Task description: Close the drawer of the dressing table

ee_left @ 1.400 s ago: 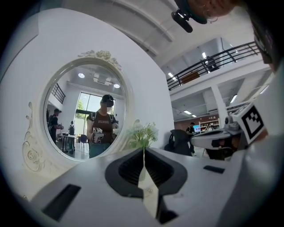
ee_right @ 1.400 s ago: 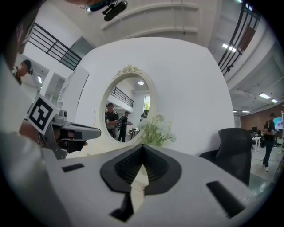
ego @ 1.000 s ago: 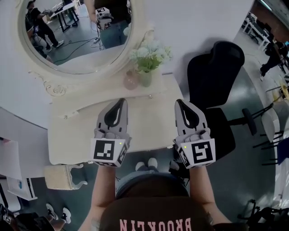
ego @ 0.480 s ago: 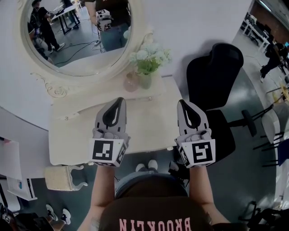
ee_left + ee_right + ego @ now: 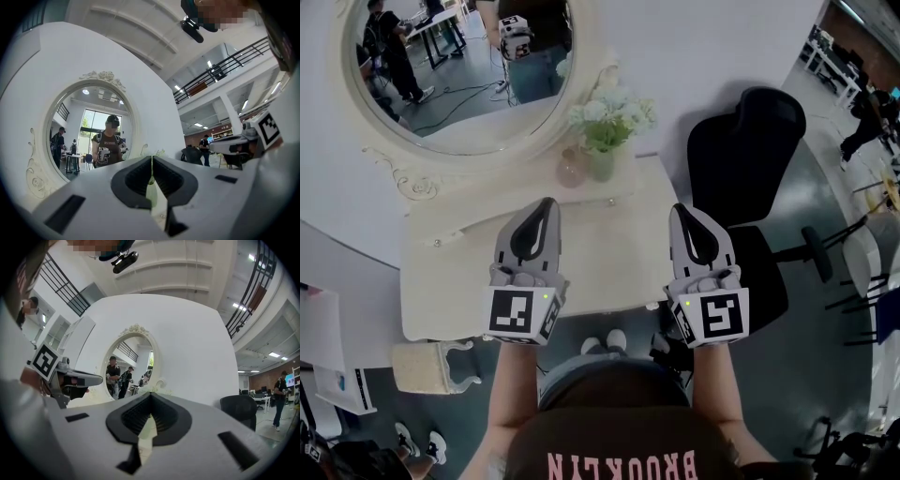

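The cream dressing table (image 5: 469, 281) stands below me, with its oval mirror (image 5: 459, 75) behind it. Two small knobs (image 5: 438, 243) show on its raised back ledge; the drawer front is hidden from above. My left gripper (image 5: 546, 206) hovers over the table top, shut and empty, pointing at the mirror. To its right my right gripper (image 5: 682, 212) hangs over the table's right edge, also shut with nothing in it. In the left gripper view the left gripper (image 5: 151, 159) has its jaws together, and the mirror (image 5: 89, 126) fills the left. The right gripper (image 5: 151, 397) shows shut in its own view.
A vase of pale flowers (image 5: 607, 122) and a small pink vase (image 5: 572, 169) stand at the table's back. A black office chair (image 5: 750, 178) is close on the right. A cream stool (image 5: 431, 367) sits at the lower left. People stand far off at the right.
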A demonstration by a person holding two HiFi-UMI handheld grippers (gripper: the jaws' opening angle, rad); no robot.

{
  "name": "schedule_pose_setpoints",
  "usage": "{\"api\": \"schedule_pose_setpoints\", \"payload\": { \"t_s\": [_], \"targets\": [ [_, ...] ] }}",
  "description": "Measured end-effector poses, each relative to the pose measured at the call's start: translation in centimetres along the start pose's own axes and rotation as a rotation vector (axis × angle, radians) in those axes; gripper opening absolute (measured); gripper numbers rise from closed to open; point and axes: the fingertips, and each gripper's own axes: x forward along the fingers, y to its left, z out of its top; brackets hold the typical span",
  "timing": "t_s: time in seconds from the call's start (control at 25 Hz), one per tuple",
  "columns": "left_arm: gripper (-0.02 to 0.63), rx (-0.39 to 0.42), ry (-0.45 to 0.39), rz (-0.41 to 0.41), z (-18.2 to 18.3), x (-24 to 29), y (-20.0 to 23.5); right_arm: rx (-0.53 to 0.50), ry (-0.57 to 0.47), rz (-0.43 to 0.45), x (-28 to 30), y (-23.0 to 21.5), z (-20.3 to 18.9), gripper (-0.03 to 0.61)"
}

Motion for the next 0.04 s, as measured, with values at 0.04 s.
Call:
{"api": "schedule_pose_setpoints", "payload": {
  "t_s": [0.04],
  "targets": [
    [0.009, 0.000, 0.000, 0.000, 0.14, 0.04, -0.03, 0.002, 0.000, 0.000, -0.01, -0.06, 0.05, -0.002]
  ]
}}
